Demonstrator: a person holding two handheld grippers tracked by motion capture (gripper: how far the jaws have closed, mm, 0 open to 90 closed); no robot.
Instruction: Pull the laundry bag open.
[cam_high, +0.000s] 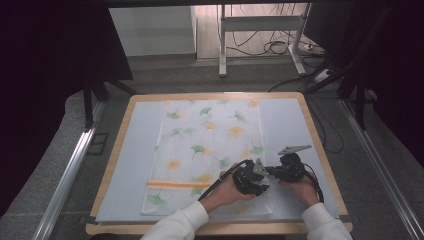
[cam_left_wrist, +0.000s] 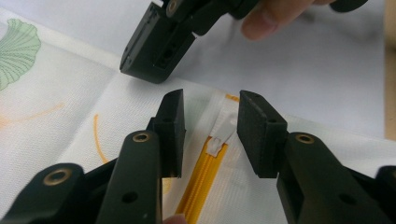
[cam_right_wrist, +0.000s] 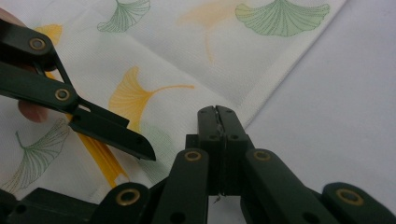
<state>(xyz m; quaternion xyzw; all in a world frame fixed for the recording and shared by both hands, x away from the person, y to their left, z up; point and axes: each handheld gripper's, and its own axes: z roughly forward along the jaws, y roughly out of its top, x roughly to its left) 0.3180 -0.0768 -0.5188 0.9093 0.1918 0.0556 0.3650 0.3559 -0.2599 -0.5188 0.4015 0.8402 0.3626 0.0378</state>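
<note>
Landmark: the orange zipper (cam_left_wrist: 201, 179) along one edge of the leaf-print fabric cover (cam_high: 207, 150), which lies flat on the grey mat (cam_high: 132, 165) of the table (cam_high: 112, 165).
Zipper pull: a pale tab (cam_left_wrist: 218, 140) at the end of the zipper, near the cover's corner closest to the person.
Left gripper (cam_left_wrist: 210, 128): jaws apart, straddling the pull, one on each side; the pads do not press it yet.
Right gripper (cam_right_wrist: 217, 122): clenched, pinching the cover's edge just beyond the zipper's end.
Step in hand: likely lining up to grasp the pull while the right gripper anchors the cloth.
Next move: close squarely on the small, flat tab, then draw along the zipper with the cloth taut.
</note>
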